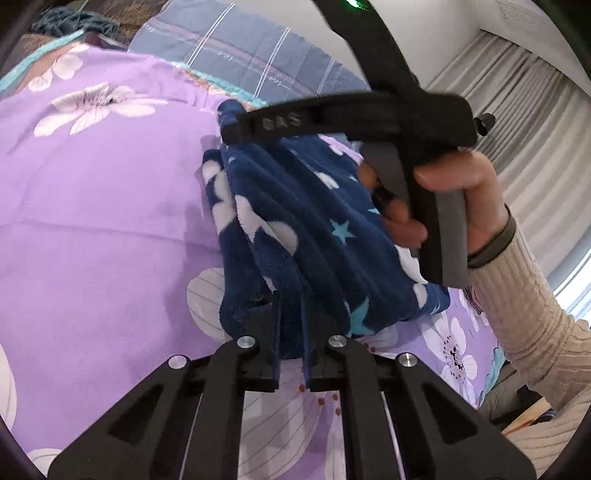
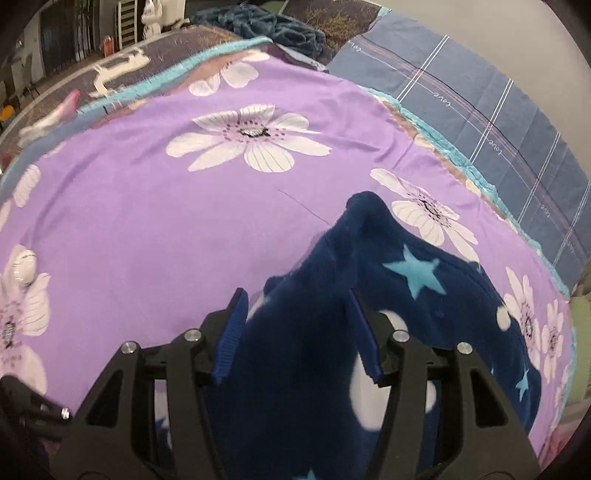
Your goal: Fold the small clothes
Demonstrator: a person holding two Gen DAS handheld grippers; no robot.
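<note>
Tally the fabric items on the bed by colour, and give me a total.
Navy fleece garment with stars, held by both tongs: 1
Purple flowered sheet: 1
Grey-blue checked quilt: 1
Dark teal bundle at the far edge: 1
Total: 4

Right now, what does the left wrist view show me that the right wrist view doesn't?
Only the left wrist view shows the person's right hand on the handle of the right gripper, and the pale curtains. Its own left gripper is shut on the navy star fleece.

Only the right wrist view shows the dark room beyond the bed.

Both show the fleece, the purple floral sheet and the blue plaid quilt. In the right view, fleece fills the wide-set jaws.
</note>
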